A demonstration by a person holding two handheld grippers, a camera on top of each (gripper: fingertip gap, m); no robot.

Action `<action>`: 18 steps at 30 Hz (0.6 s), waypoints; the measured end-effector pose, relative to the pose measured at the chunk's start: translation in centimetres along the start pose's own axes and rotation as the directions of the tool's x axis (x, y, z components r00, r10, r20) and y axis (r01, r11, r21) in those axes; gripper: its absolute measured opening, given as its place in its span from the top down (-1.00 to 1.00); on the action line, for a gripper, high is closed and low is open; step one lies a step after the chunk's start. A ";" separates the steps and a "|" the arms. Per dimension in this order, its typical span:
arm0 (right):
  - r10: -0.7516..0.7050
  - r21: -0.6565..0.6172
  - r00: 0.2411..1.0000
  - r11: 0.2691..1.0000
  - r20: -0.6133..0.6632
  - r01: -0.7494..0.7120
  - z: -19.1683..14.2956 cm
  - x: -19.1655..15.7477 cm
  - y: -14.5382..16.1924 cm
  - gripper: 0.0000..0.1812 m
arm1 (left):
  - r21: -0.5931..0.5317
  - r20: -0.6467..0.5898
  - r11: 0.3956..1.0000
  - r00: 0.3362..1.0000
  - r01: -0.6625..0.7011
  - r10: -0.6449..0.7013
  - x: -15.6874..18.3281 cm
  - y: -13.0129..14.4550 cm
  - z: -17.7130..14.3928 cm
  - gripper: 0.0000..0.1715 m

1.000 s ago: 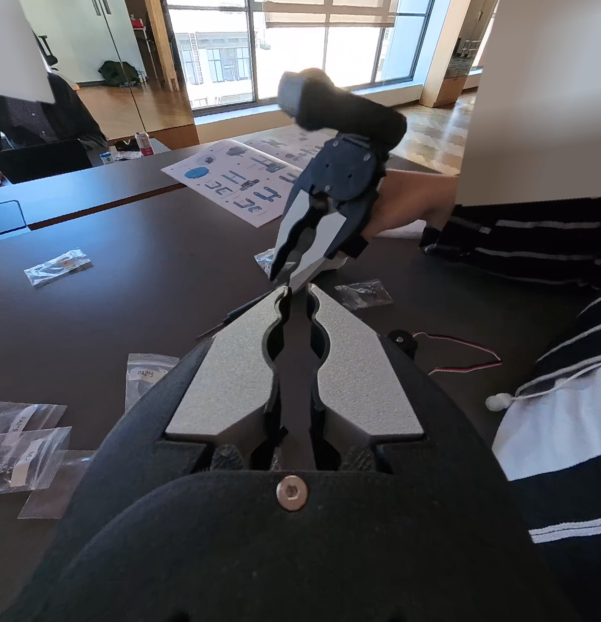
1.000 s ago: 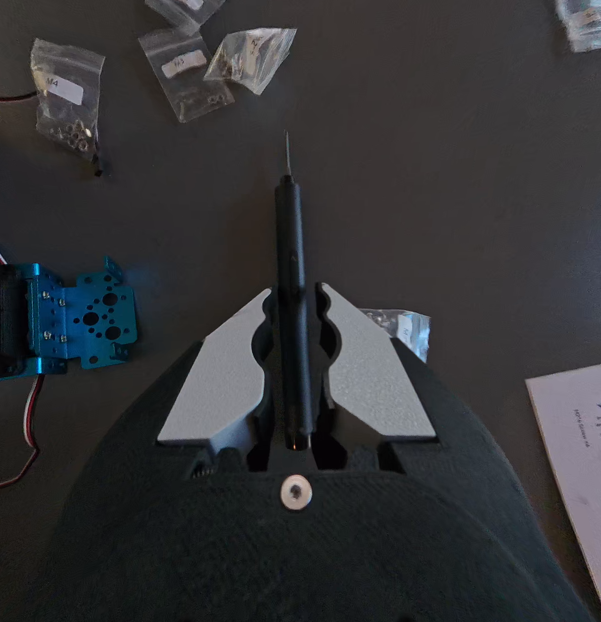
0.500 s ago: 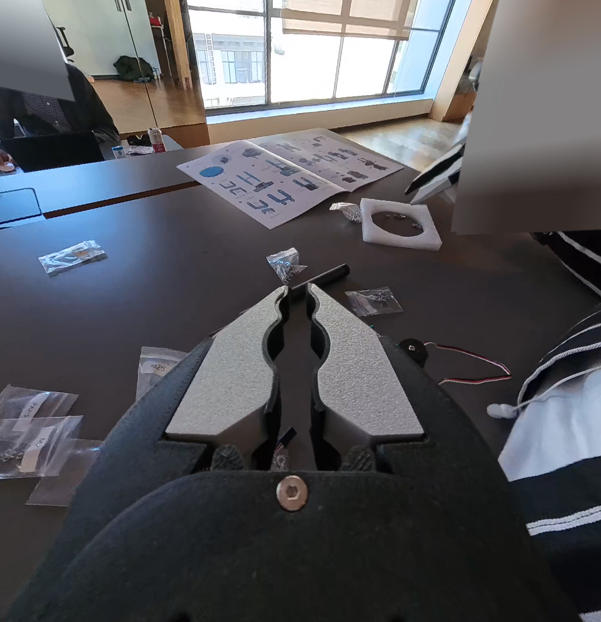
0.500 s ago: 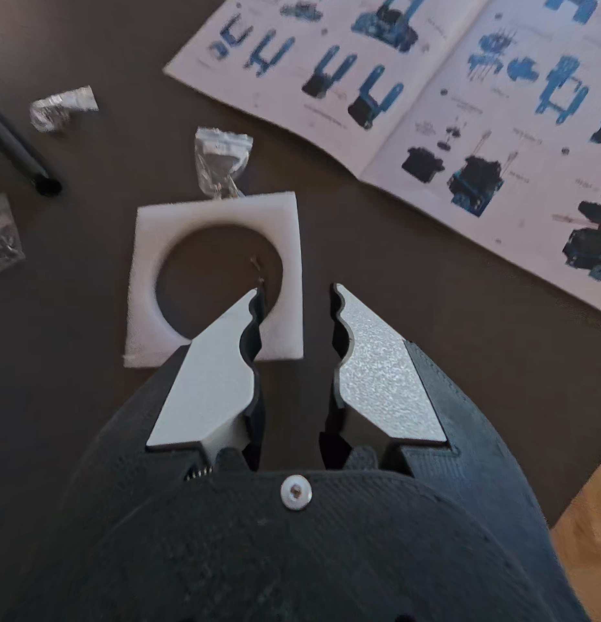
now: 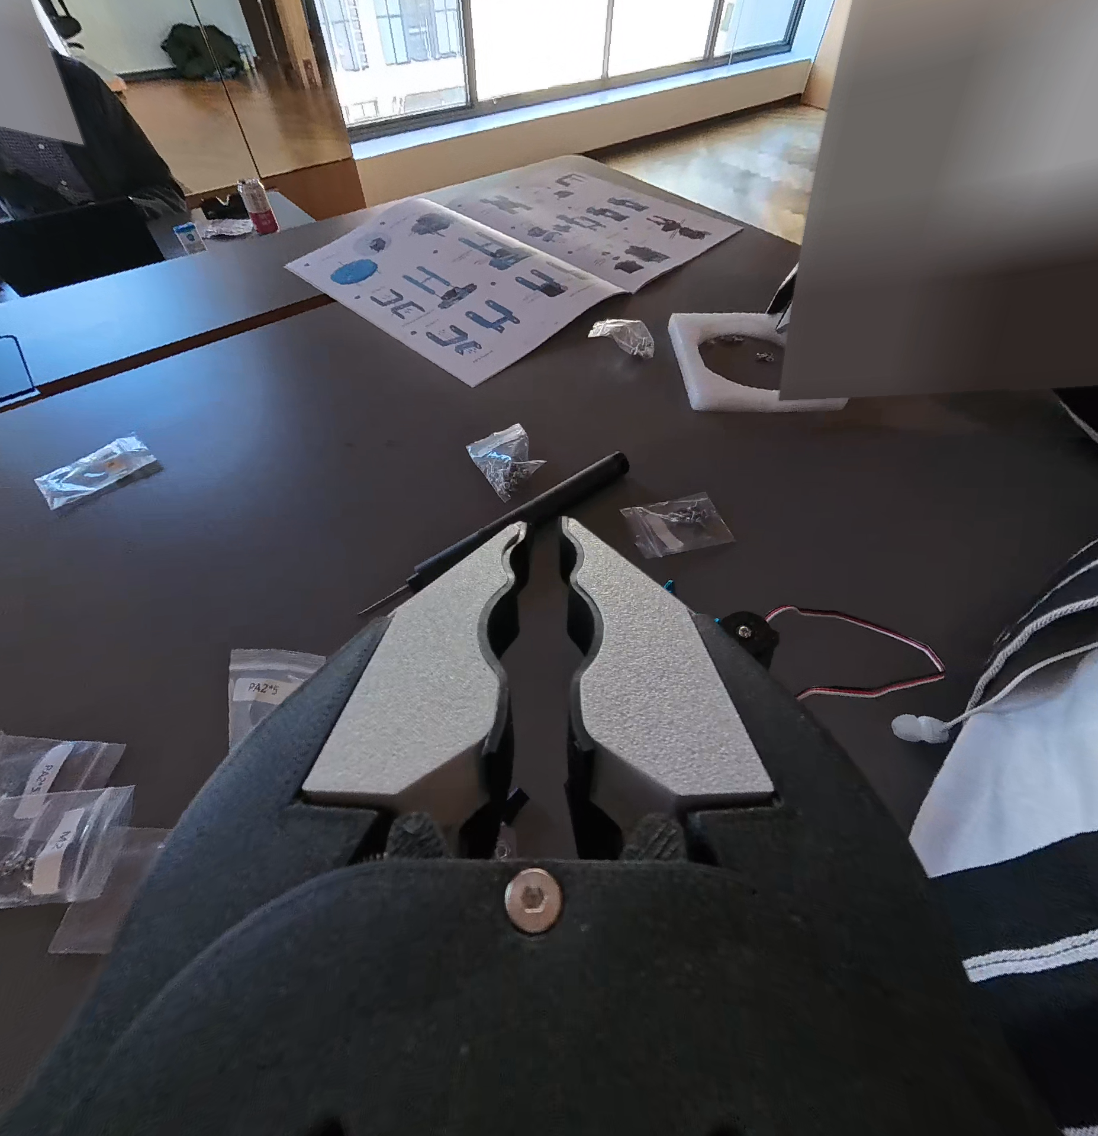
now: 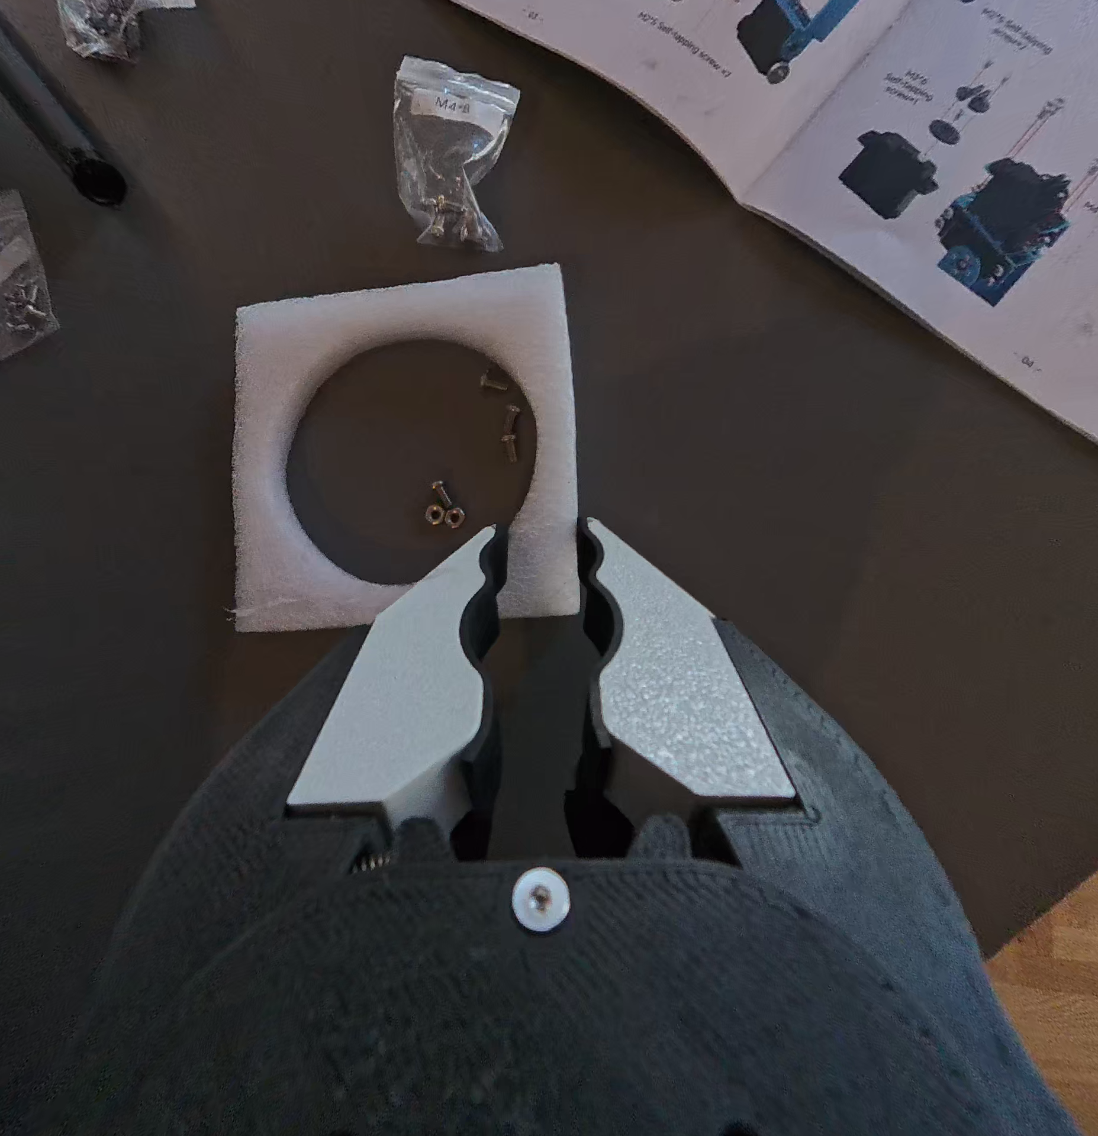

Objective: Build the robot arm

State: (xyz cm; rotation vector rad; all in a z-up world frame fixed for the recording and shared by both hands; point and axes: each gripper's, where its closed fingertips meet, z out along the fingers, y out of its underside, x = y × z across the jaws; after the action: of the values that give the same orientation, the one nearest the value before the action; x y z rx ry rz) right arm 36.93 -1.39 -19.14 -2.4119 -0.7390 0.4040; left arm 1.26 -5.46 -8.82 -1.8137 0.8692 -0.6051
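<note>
My right gripper [image 6: 540, 525] is open and empty, its tips over the near right corner of a white foam square [image 6: 263, 430] with a round hole. A few small screws [image 6: 509, 424] and two nuts [image 6: 445, 515] lie inside the hole. A black screwdriver [image 5: 571, 492] lies loose on the dark table just beyond my left gripper [image 5: 543, 522]; its handle end shows in the right wrist view [image 6: 73, 147]. The left gripper's jaws stand almost together with only a narrow slit, and nothing shows between the tips. A black servo [image 5: 746, 633] with a red and white wire lies to its right.
An open instruction booklet [image 5: 503, 264] lies at the back. Small clear bags of hardware are scattered: one by the foam [image 6: 451, 153], two near the screwdriver [image 5: 503, 458], several at the left [image 5: 42, 817]. A person's striped sleeve [image 5: 1056, 615] is at the right. The table edge [image 6: 964, 934] is near right. Left tips to right tips: about 40 cm. To reach the black screwdriver [image 5: 571, 492] in a straight line is about 15 cm for my left fingers, about 25 cm for my right. It turns up in the right wrist view [image 6: 32, 109] as well.
The right gripper opened, left the screwdriver lying on the table and moved over to the foam square. The left gripper has hardly moved.
</note>
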 end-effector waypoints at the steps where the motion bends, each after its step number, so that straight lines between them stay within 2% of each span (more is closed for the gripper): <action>1: -0.004 0.003 1.000 1.000 -0.009 0.004 0.0 0.1 0.0 0.76 | 0.004 -0.003 1.000 1.000 0.003 -0.003 0.0 -0.1 0.1 0.93; 6: -0.001 0.050 1.000 0.999 -0.019 0.002 -0.3 0.3 -0.7 0.73 | 0.018 -0.003 1.000 1.000 0.006 -0.006 0.1 -0.2 0.2 0.93; 9: -0.014 0.047 1.000 0.999 -0.025 0.015 -0.1 0.2 -0.8 0.68 | 0.032 0.040 0.999 0.999 -0.005 0.003 -0.8 -0.5 -0.7 0.93; 13: -0.025 0.068 0.999 0.997 -0.024 0.027 -0.1 0.1 -1.2 0.66 | 0.067 0.184 0.998 0.983 -0.019 0.007 -4.1 -1.3 -4.3 0.91; 18: -0.018 0.191 1.000 0.981 -0.006 0.019 -0.7 -0.1 -3.2 0.66 | 0.167 0.323 0.986 0.944 0.013 -0.067 -7.7 -2.5 -10.5 0.89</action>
State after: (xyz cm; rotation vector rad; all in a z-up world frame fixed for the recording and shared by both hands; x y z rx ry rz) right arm 35.85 0.47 -16.61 -2.2241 -0.6878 0.4415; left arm -10.42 -4.73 -2.64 -1.7220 0.5425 -0.3719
